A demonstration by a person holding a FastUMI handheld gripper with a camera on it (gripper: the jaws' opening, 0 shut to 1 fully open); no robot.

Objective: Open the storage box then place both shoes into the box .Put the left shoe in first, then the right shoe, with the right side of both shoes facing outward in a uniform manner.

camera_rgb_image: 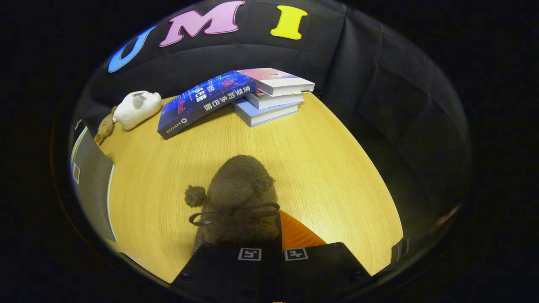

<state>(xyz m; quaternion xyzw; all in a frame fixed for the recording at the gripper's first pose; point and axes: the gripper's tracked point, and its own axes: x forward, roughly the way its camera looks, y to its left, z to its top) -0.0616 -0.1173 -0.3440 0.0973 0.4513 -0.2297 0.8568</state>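
Wooden table (328, 168) is being viewed; fuzzy brown shoe (240, 198) is being pinched at its collar by the closed gripper (278, 235). Judged soft, light, compressible.

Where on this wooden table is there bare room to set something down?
The widest bare patch of the table lies beyond the fuzzy brown shoe held at the gripper, before the stack of books. The far corner is crowded: the leaning blue book, a white plush toy.
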